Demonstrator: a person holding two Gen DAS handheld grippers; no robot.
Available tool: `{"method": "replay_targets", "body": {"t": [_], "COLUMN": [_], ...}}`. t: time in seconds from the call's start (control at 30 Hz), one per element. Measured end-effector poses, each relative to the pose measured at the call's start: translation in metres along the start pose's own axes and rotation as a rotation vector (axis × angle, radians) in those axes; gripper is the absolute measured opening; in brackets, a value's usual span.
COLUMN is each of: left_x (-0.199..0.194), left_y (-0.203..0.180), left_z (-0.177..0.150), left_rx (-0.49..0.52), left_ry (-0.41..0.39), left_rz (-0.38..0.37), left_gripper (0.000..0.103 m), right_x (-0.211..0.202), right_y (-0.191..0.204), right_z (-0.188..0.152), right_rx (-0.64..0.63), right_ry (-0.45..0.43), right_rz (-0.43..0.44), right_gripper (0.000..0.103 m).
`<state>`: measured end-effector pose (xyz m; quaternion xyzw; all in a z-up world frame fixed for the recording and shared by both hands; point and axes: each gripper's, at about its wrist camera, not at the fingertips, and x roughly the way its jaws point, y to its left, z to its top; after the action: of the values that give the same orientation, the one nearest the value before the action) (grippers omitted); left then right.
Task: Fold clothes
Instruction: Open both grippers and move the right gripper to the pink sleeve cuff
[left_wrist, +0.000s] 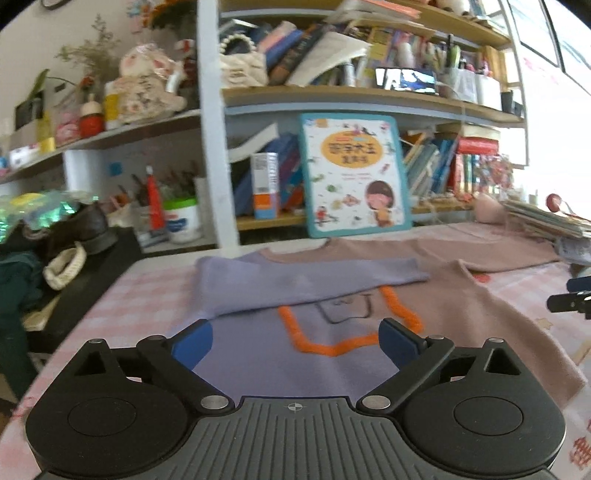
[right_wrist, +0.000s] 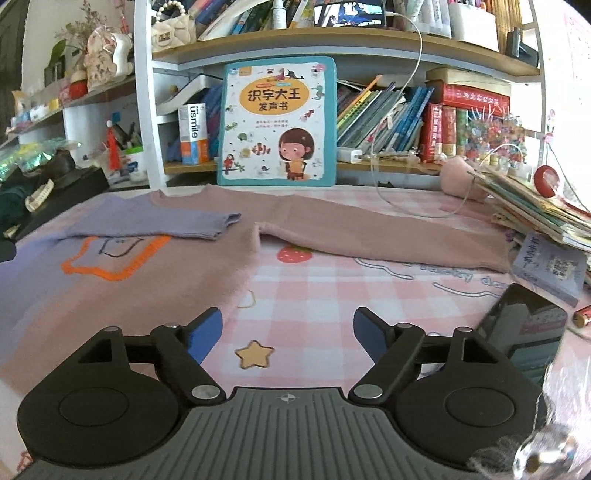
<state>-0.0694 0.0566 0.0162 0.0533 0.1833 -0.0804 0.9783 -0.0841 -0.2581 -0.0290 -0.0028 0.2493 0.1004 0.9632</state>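
Both grippers, left gripper (left_wrist: 294, 338) and right gripper (right_wrist: 288, 330), gape empty above the sweater (right_wrist: 207, 266); its folded purple sleeve (left_wrist: 295, 282) could slip open if snagged.

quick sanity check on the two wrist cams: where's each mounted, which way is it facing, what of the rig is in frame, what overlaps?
Left wrist: sits on the left gripper, looking forward and slightly down over the sweater toward the bookshelf; both blue pads show, jaws open, nothing between them.
Right wrist: sits on the right gripper, facing the same shelf over the pink checked tablecloth; jaws open, empty.
Shared: the sweater, its folded purple sleeve, the orange outline, the children's book. No hand shows.
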Motion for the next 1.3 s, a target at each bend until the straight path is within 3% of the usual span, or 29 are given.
{"method": "replay_targets", "body": {"t": [0.2,0.93,1.17,1.3], "left_x": [0.010,0.020,0.022,0.022], "left_y": [-0.017,-0.020,-0.027,-0.030], "left_z": [0.002,-0.008,-0.008,-0.008], "left_rx": [0.018,0.030,0.073,0.092], "left_ry": [-0.025,-0.005,0.007,0.010], "left_rz": [-0.049,-0.049,-0.057,-0.048], "left_gripper": [0.100,0.103,0.103,0.103], "right_x": [0.003,0.007,0.025,0.046], "right_y": [-0.007,-0.014,-0.044,-0.083], "right_z": [-0.003,-0.002,0.032,0.059], "right_rx": [0.027,0.080,0.008,0.088], "right_ry": [0.016,0.026,0.057,0.132], "right_rz": [-0.002,-0.034,-0.144,-0.171], "right_gripper": [0.080,0.080,0.080,0.080]}}
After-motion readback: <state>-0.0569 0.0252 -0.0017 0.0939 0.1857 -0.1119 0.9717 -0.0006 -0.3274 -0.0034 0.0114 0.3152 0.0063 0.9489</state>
